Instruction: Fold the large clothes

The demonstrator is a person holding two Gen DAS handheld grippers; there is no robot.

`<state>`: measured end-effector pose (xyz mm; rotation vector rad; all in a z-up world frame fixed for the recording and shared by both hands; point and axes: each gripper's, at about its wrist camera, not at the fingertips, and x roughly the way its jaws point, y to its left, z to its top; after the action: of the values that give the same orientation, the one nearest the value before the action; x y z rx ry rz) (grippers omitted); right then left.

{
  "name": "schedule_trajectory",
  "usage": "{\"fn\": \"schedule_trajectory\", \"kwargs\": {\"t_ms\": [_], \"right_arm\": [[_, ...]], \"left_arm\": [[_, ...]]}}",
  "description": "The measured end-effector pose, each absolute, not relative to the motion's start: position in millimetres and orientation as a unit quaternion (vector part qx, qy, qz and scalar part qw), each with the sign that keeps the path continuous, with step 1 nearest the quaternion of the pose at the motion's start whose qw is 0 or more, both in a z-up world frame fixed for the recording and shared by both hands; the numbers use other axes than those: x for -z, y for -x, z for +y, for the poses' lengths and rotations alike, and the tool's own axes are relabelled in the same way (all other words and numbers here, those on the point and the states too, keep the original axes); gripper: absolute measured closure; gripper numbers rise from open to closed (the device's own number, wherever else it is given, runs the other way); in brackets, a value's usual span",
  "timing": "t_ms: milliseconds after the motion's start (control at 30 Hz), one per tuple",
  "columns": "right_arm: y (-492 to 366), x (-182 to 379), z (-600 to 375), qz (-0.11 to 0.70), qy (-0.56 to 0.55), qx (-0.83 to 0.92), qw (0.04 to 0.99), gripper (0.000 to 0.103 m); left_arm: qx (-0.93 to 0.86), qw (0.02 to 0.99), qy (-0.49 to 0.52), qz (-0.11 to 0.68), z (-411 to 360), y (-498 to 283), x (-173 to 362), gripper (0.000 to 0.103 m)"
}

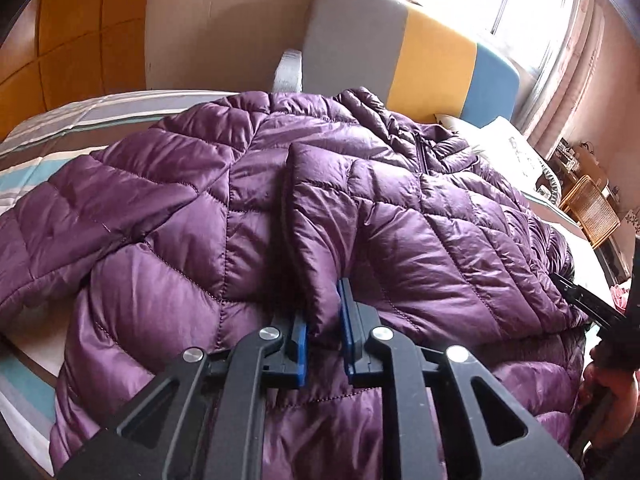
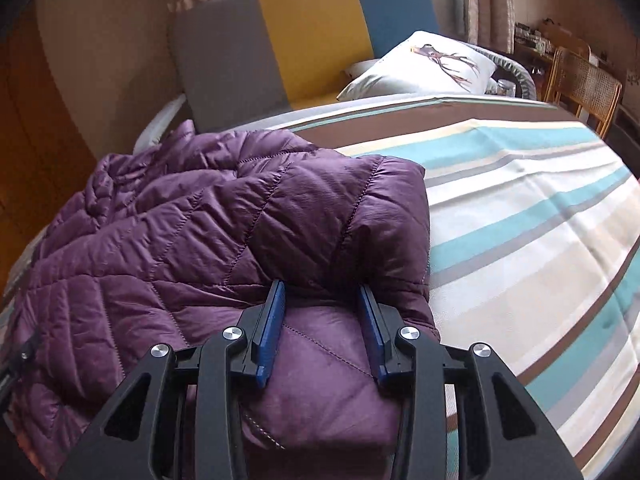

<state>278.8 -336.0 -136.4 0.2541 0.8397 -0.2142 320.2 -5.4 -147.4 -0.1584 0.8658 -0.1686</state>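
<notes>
Two grippers, both black with blue ribbed pads, both on one purple quilted puffer jacket (image 1: 224, 200) that lies spread over a striped bed cover (image 2: 520, 216). Jacket shell is shiny, thin, crinkled, stitched in diamond-shaped puffy panels; it fills the space ahead of and below the left gripper (image 1: 323, 334), sits ahead and to the left of the right gripper (image 2: 324, 320). Left gripper: jaws nearly together, clamped on a narrow upright fold of the jacket that rises straight ahead from between the pads. Right gripper: jaws wider, a thick puffy bunch of jacket between the blue pads, fabric bulging against both, so gripped on the jacket. Bare cover, flat woven cloth in teal, brown, cream and grey stripes, runs right of the right gripper. Far ahead of both tools, a padded headboard (image 2: 304, 36) in grey, yellow and blue blocks. A white pillow (image 2: 424, 66) with a bird print lies ahead-right, a cane chair (image 2: 584, 88) beyond it. Part of the right gripper's black arm shows at the left view's right edge.
</notes>
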Motion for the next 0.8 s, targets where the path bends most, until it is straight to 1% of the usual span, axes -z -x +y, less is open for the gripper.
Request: {"fn": "schedule_trajectory", "kwargs": {"t_ms": [100,133,167,200,233,267,400,500,600,667,733,800], "right_arm": [[-279,136,-331,0.407,-0.105,0.111,0.901,0.065],[-278,136,-333,0.407,-0.110,0.109,0.900,0.065],[-277,134,-334,0.407,-0.113,0.108,0.900,0.065],[-275,131,-334,0.406,-0.112,0.108,0.901,0.065],[-271,127,-333,0.402,-0.109,0.105,0.903,0.065],[-267,122,-332,0.398,-0.104,0.102,0.906,0.065],[-240,101,-316,0.374,-0.069,0.088,0.921,0.065],[-226,99,-310,0.375,-0.057,0.083,0.922,0.065],[-228,109,-314,0.386,-0.059,0.093,0.916,0.065],[-234,118,-320,0.399,-0.070,0.098,0.909,0.065],[-238,123,-321,0.403,-0.068,0.101,0.907,0.065],[-241,126,-319,0.405,-0.060,0.104,0.906,0.065]], "left_arm": [[0.083,0.901,0.068,0.420,-9,-320,148,0.086],[0.085,0.901,0.067,0.419,-10,-320,148,0.084],[0.087,0.901,0.068,0.419,-9,-319,147,0.076],[0.086,0.901,0.067,0.419,-9,-317,144,0.067],[0.079,0.902,0.064,0.419,-9,-316,141,0.038],[0.069,0.906,0.060,0.414,-8,-312,136,0.025],[0.065,0.921,0.047,0.382,-10,-296,114,0.025],[0.071,0.928,0.030,0.366,-20,-296,102,0.024],[0.062,0.925,-0.003,0.376,-35,-309,106,0.024],[0.047,0.914,-0.028,0.403,-44,-325,121,0.025],[0.046,0.901,-0.019,0.432,-41,-337,139,0.024],[0.053,0.899,0.004,0.434,-35,-339,144,0.022]]}}
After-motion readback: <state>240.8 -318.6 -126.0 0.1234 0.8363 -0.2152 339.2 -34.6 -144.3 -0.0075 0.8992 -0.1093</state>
